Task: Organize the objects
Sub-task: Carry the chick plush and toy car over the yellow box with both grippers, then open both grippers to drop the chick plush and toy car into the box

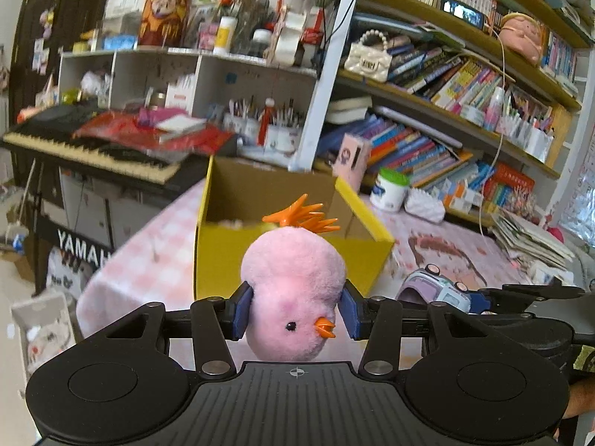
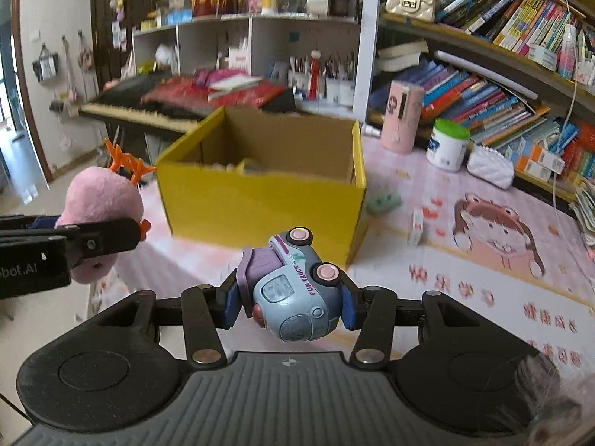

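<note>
Left gripper [image 1: 295,312] fingers squeeze the soft, light pink plush chick [image 1: 293,290] at mid-body, right gripper [image 2: 288,304] fingers clamp the hard, slippery toy truck [image 2: 293,290] by its sides, both aloft short of the yellow box [image 2: 260,193] near the tabletop's [image 2: 465,297] left edge.

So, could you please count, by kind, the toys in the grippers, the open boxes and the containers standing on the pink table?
Plush toys: 1, the pink chick in the left gripper
Toy vehicles: 1, the blue truck in the right gripper
Open boxes: 1, the yellow box
Containers: 2, the pink tube and the green-lidded tub
Total: 5
</note>
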